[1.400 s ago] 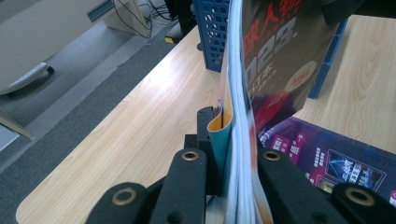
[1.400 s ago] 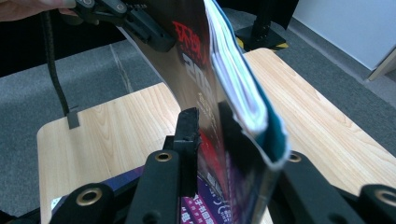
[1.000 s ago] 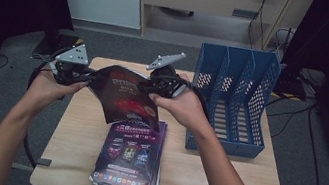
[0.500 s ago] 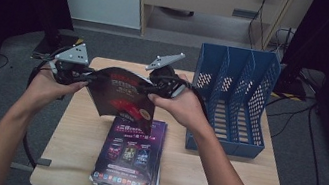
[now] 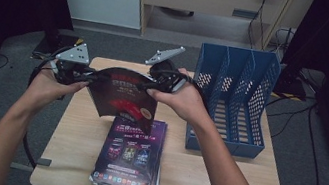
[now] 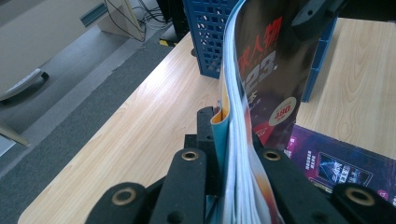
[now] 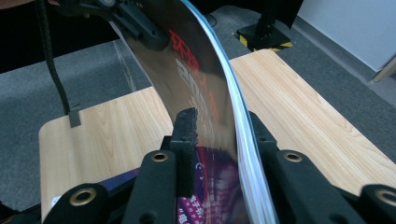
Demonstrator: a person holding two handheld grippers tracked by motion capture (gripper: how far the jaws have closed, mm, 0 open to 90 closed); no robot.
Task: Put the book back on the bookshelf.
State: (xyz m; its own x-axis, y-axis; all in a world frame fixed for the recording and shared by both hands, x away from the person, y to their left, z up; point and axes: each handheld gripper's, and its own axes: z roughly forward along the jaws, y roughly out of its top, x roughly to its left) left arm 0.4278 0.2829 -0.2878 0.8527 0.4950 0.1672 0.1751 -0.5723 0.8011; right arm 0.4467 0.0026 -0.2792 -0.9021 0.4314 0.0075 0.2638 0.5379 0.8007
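The worktop is a pale wooden board standing on grey carpet, with the person's forearms coming in from the near edge. At its right end stands a blue file rack with three open slots, upright, its perforated walls facing the person. On the near middle of the worktop lies a stack of magazines, flat, cover up, dark purple, its right edge near the rack but not touching it.

Above that stack, held in the air between both hands, is one magazine with a dark cover and red lettering. It stands on edge and bows into a curve, its lower corner hanging over the top of the stack.

The left gripper has the magazine's left edge. In the left gripper view its jaws are closed tight on the pages, the paper pinched flat between the two black pads, so the left gripper carries the magazine.

The right gripper sits at the magazine's right edge. Its jaws have just been opening. In the right gripper view the magazine runs up between them: the left pad lies against the dark cover, while the right jaw stands beside the page edges, and whether it touches them I cannot tell. The right gripper thus has the magazine between loosened jaws.
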